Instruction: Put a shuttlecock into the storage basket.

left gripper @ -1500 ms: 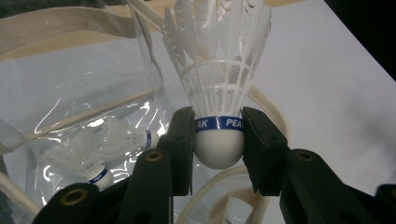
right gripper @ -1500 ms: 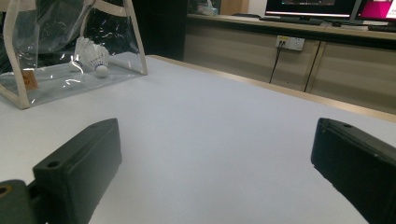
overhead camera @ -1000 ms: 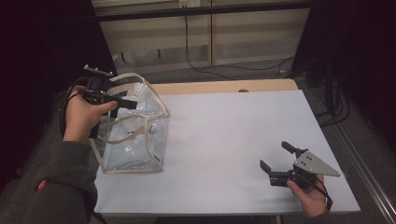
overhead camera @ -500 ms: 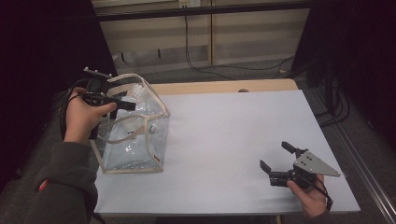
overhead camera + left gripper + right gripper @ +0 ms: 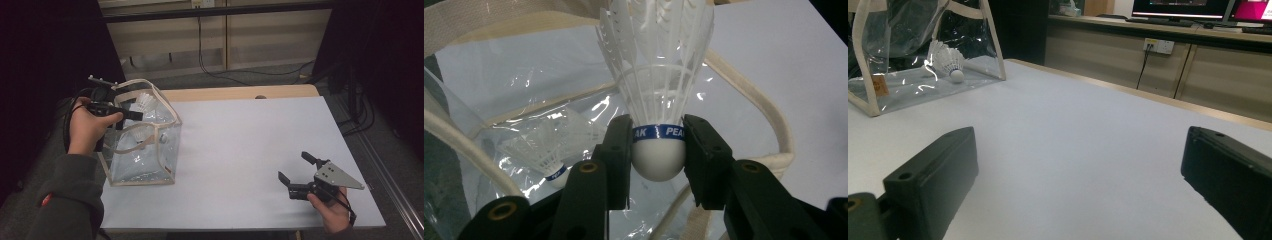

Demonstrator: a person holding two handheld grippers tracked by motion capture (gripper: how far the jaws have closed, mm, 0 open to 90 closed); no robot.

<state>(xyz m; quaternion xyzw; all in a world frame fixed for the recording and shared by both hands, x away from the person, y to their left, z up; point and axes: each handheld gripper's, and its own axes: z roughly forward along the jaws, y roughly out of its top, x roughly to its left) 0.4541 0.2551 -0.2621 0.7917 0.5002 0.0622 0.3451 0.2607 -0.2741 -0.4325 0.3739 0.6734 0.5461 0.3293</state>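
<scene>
A clear plastic bag with cream trim stands open at the table's left. My left gripper hovers over its mouth, shut on a white feather shuttlecock by the cork, feathers pointing away from the camera. The same shuttlecock shows above the bag in the high view. A second shuttlecock lies inside the bag, also visible through its wall as a shuttlecock in the right gripper view. My right gripper rests open near the table's front right, nothing between its fingers.
The white table top spreads between the bag and the right gripper. A wooden strip edges the far side, with a cabinet and cables behind. The bag stands far left in the right gripper view.
The left gripper has shifted slightly over the bag's mouth with the shuttlecock still held. The right gripper has barely moved.
</scene>
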